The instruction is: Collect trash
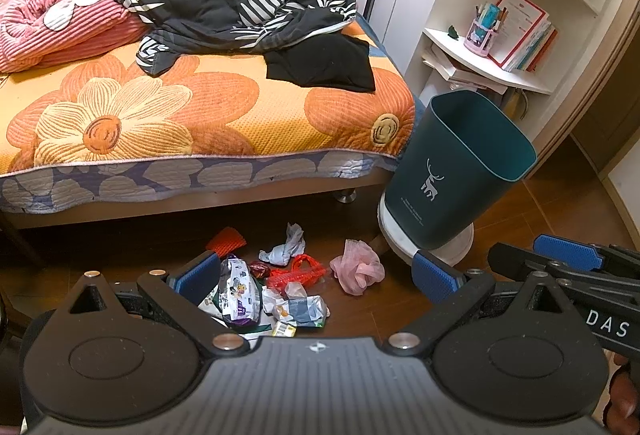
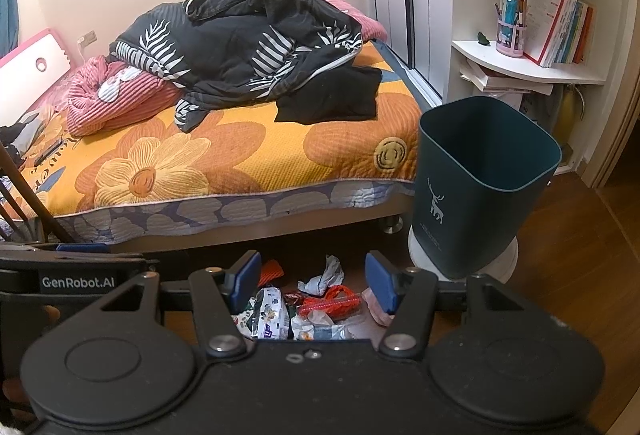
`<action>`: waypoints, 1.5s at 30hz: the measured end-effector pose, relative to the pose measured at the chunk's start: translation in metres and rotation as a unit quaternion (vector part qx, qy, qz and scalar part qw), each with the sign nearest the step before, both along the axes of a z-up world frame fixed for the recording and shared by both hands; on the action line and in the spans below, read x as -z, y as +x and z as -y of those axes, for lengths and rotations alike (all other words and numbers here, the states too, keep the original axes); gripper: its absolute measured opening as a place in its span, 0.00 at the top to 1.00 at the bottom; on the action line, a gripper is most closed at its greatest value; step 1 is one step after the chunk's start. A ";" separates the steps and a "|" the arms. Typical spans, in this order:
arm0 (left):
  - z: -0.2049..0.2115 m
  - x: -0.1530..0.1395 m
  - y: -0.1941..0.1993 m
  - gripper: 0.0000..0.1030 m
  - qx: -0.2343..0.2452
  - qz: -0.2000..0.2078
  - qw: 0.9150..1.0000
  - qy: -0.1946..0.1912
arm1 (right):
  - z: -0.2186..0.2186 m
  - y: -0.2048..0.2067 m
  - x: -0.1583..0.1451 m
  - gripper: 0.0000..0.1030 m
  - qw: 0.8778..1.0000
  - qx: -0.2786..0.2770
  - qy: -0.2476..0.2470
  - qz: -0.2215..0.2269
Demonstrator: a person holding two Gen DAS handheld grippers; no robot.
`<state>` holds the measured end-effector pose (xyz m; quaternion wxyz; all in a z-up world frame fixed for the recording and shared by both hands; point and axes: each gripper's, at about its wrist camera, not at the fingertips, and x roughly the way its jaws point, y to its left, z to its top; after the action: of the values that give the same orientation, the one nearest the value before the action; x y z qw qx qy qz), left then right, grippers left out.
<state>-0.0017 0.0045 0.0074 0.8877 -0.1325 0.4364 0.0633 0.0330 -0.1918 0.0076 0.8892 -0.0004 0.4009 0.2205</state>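
Hovering over littered wood floor (image 1: 400, 299) by bed (image 1: 224, 115) — both tongs (image 1: 316, 275) (image 2: 312, 279) spread, empty.

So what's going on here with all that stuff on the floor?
A person holds a gripping tool in each hand, both open and empty. The left tool and right tool hang above a pile of litter on the wooden floor beside the bed: wrappers, crumpled tissue, red mesh, a pink net. The dark green bin stands upright to the right. Nothing has been picked up yet.
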 end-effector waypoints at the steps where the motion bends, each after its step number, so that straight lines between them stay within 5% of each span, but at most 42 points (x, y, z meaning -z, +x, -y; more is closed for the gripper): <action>1: -0.001 0.000 0.000 0.01 -0.001 0.000 1.000 0.000 | 0.000 0.000 0.000 0.44 1.000 0.000 0.000 0.000; 27: -0.014 0.014 0.009 0.01 -0.019 -0.020 1.000 -0.009 | -0.007 0.012 0.019 0.44 1.000 -0.017 -0.010 -0.015; 36: -0.063 0.051 0.050 0.01 -0.067 -0.041 0.997 0.002 | -0.008 0.091 0.052 0.43 0.999 -0.007 -0.034 -0.016; 45: -0.110 0.123 0.107 0.01 -0.094 -0.093 0.991 -0.006 | -0.024 0.176 0.128 0.44 0.995 0.009 -0.050 -0.091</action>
<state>0.1055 0.1144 -0.1158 0.8325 -0.1721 0.5030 0.1562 0.2093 -0.1673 -0.1200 0.8498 -0.0218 0.4906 0.1915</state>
